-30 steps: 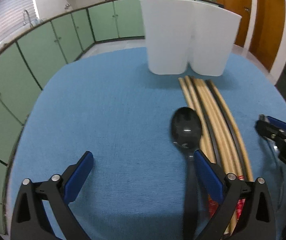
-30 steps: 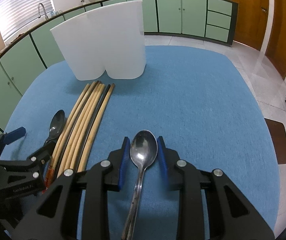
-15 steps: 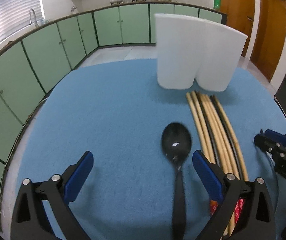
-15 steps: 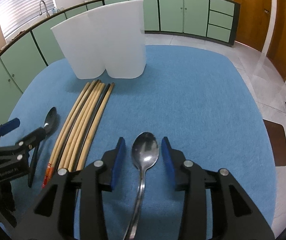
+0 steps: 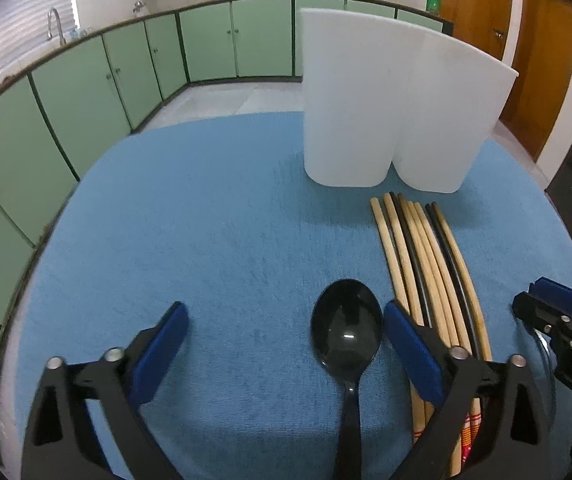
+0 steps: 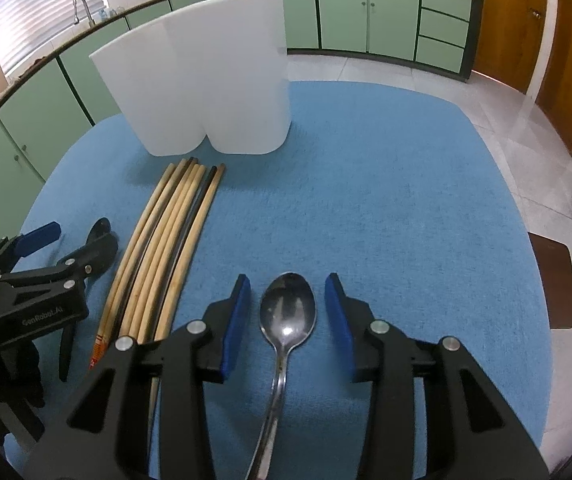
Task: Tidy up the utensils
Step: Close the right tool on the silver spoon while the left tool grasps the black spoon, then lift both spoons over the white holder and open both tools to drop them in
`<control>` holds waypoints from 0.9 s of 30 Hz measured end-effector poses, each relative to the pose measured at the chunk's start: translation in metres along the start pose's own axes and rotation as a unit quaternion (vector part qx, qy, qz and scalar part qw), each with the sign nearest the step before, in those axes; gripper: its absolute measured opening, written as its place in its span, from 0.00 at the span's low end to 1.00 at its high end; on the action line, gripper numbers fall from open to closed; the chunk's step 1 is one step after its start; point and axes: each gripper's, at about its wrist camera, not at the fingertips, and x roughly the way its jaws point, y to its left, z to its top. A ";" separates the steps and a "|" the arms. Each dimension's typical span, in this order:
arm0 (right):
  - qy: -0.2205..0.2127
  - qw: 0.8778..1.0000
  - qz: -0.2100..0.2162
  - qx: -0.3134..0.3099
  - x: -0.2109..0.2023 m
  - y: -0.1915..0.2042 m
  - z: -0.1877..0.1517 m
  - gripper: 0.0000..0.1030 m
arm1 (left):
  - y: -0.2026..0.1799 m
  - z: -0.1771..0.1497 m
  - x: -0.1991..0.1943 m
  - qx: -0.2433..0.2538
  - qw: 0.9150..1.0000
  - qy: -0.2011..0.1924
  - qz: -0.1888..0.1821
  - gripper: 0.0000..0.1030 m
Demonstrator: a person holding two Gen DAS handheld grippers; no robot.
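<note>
Utensils lie flat on the blue surface (image 5: 205, 220), each spoon set lengthwise between one pair of my jaws so a squeeze would catch it. The black spoon (image 5: 346, 336) sits between my left jaws (image 5: 283, 344), close to the right-hand pad; these stand wide and are closing, not yet pressing. The steel spoon (image 6: 288, 312) lies centred in my right jaws (image 6: 288, 320), which are narrower and closing, with a gap on both sides. A bundle of chopsticks (image 5: 422, 256) lies just beside my left jaws' right-hand pad, so that side is tight. Ahead of both pairs the white holder (image 6: 213, 80) stands upright, with open cloth in front of my right jaws. The surface's edge is well clear.
</note>
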 end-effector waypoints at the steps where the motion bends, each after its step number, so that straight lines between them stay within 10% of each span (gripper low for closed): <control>1: 0.002 1.000 -0.003 -0.003 0.001 0.001 0.000 0.30 | 0.000 0.000 0.001 -0.003 1.000 0.002 -0.008 0.77; 5: 0.006 1.000 -0.011 -0.004 0.001 0.003 0.002 0.26 | -0.003 -0.001 -0.004 0.003 1.000 -0.010 -0.028 0.32; 10: -0.052 0.998 0.031 0.013 -0.018 -0.004 0.000 0.26 | 0.000 -0.003 -0.018 -0.012 0.997 -0.039 -0.069 0.33; 17: -0.179 0.981 0.077 -0.002 -0.067 -0.012 0.005 0.26 | 0.010 -0.003 -0.072 -0.015 0.978 -0.187 -0.085 0.33; 27: -0.251 0.961 0.116 0.008 -0.104 -0.025 0.034 0.26 | 0.007 0.019 -0.110 -0.020 0.955 -0.284 -0.085 0.33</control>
